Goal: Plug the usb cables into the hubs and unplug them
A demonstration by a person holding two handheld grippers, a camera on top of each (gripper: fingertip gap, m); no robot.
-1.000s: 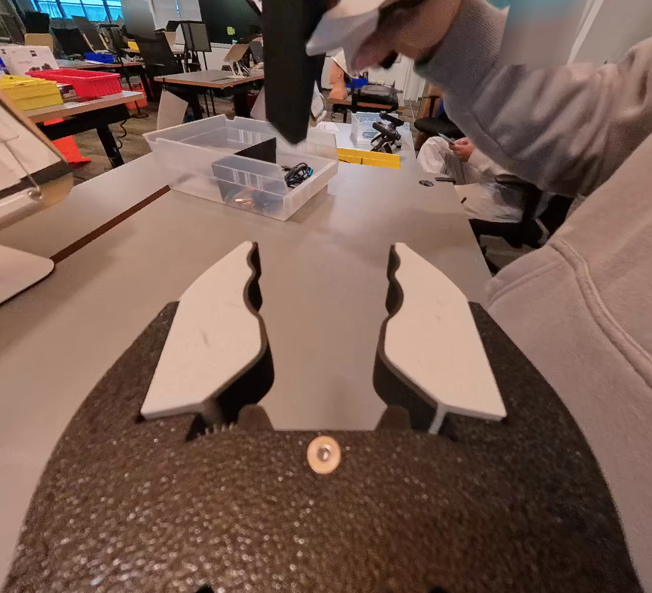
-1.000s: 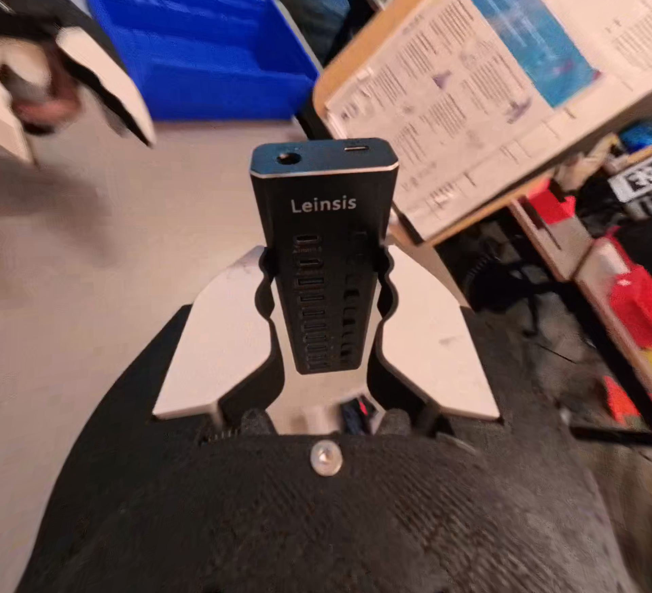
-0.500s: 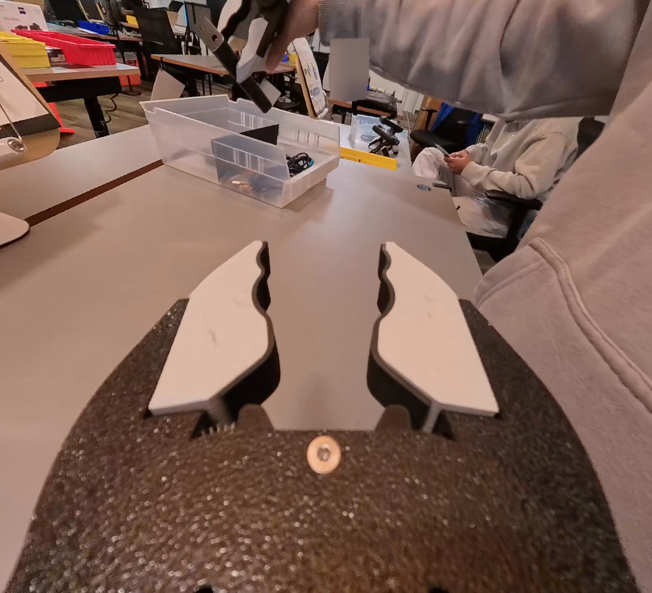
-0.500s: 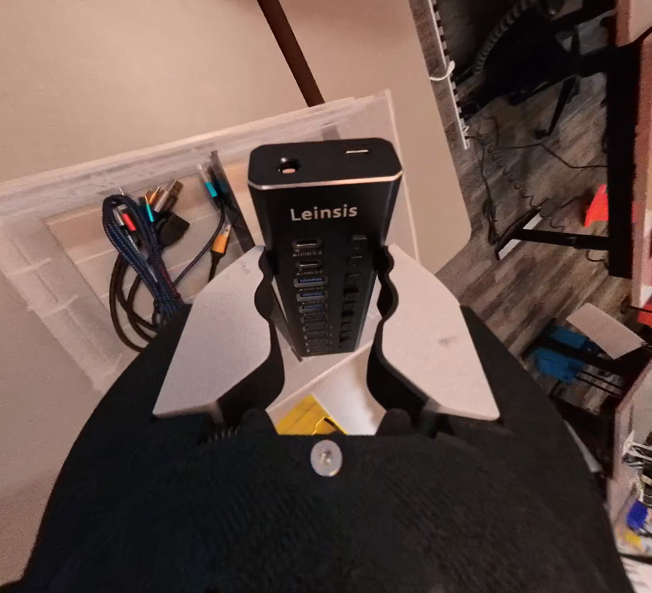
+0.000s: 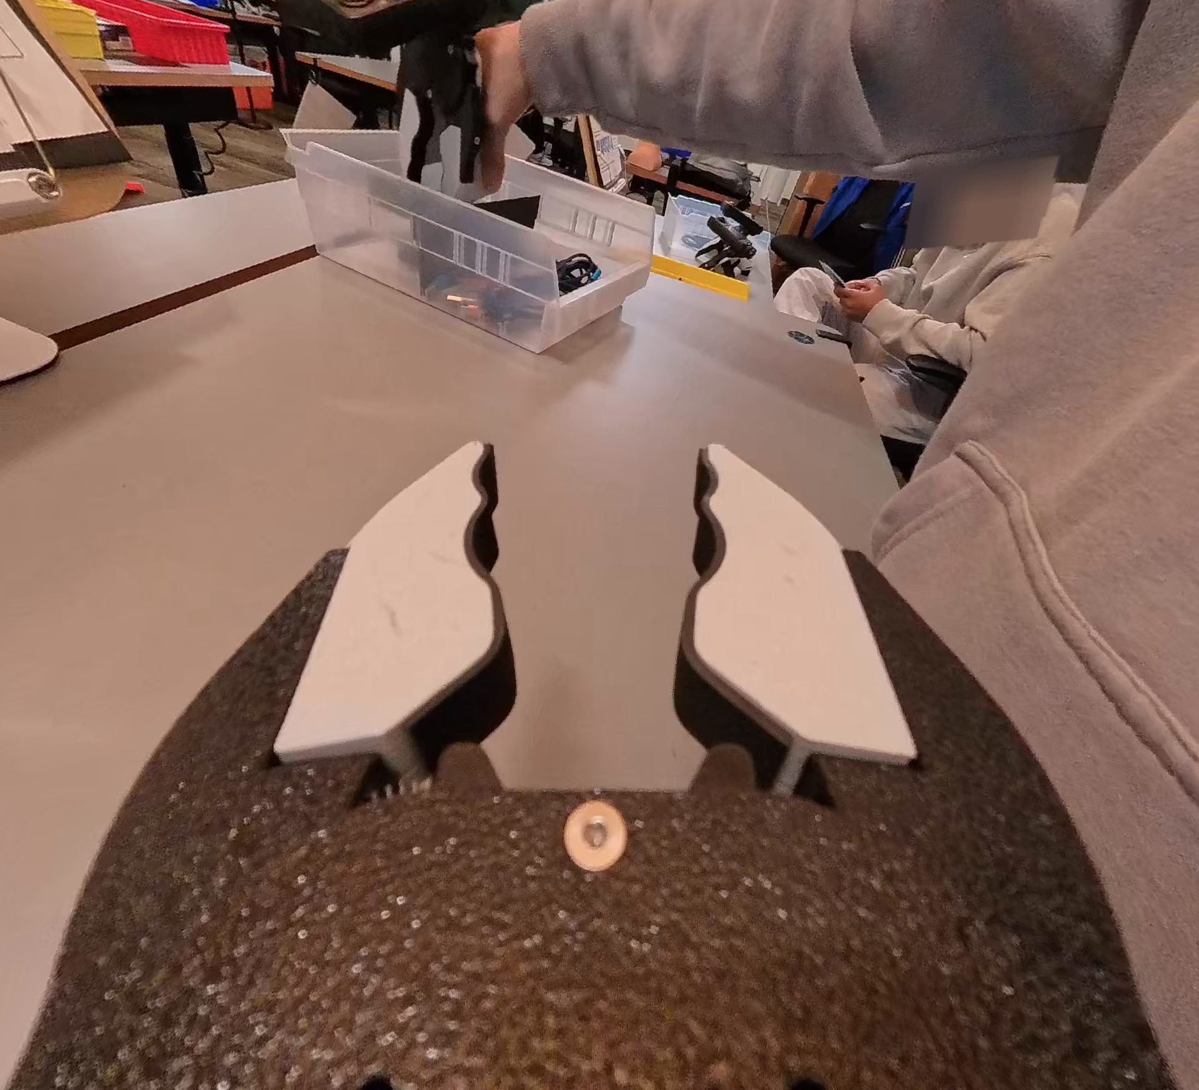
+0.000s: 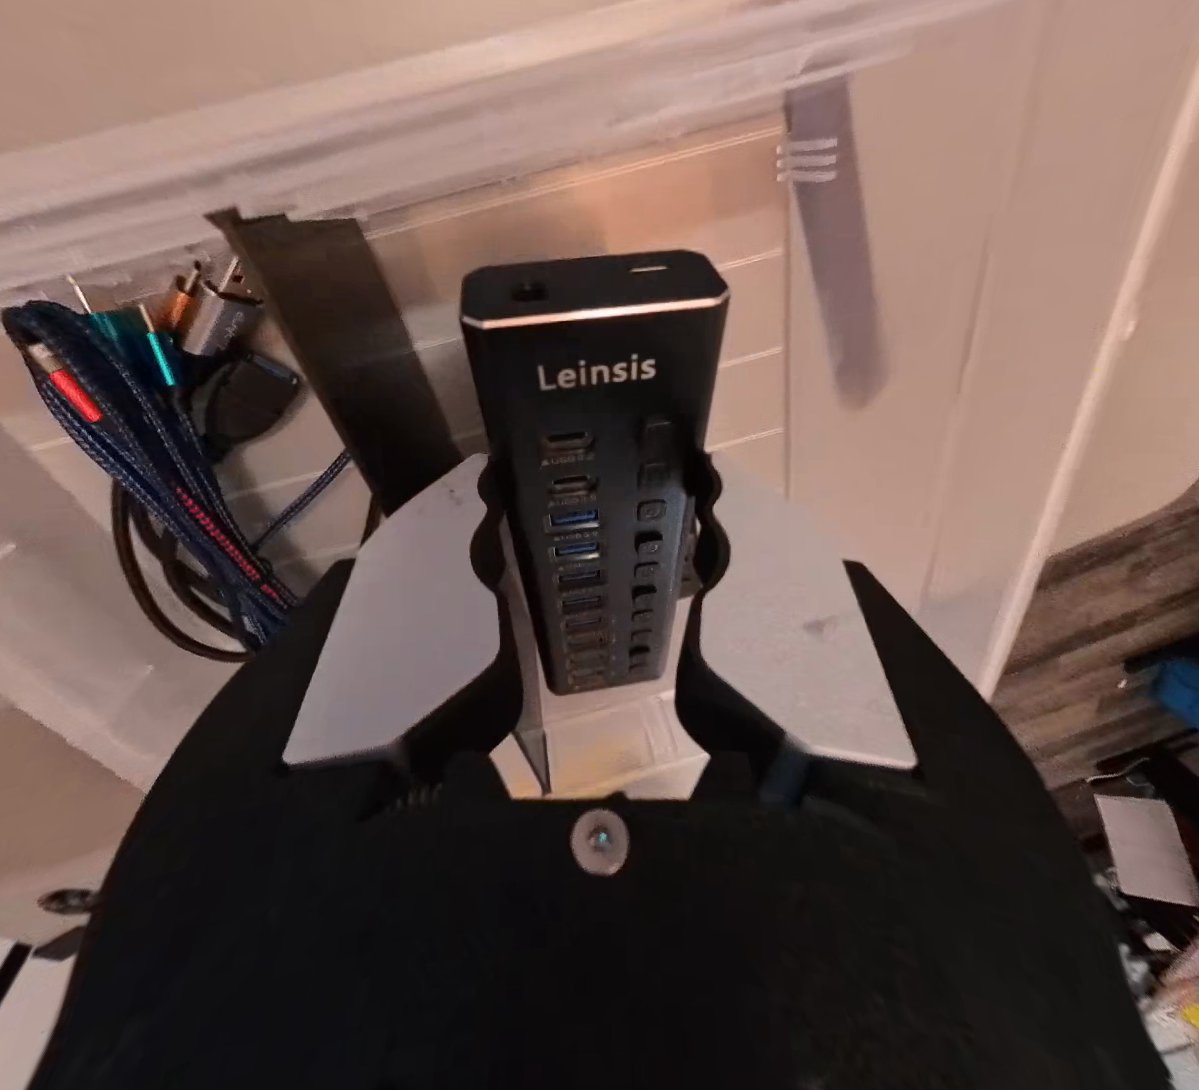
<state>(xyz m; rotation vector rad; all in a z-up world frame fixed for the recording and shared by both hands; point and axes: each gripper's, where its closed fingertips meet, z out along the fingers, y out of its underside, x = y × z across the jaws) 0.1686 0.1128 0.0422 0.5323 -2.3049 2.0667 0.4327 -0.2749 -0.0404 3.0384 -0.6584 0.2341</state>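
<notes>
My right gripper (image 6: 593, 475) is shut on a black multi-port USB hub (image 6: 597, 384), held upright with its ports facing the camera. It hangs over the middle compartment of a clear plastic bin (image 6: 584, 73). A bundle of braided USB cables (image 6: 162, 443) lies in the bin's left compartment, past a dark divider (image 6: 350, 358). In the left wrist view the right gripper (image 5: 448, 131) reaches down into the bin (image 5: 363, 203), where cables (image 5: 577, 271) show at the near end. My left gripper (image 5: 593, 462) is open and empty, low over the grey table (image 5: 324, 410).
A person's grey sleeve (image 5: 811, 40) spans the top right. Another person sits past the table's right edge (image 5: 908, 313). A smaller clear bin (image 5: 701, 222) and a yellow strip (image 5: 701, 277) lie behind. A red bin (image 5: 149, 27) sits on a far desk. A white stand base (image 5: 19, 345) is at left.
My right gripper has carried the hub from high above the table out over the clear bin and lowered it toward the middle compartment. My left gripper stays open and has barely moved.
</notes>
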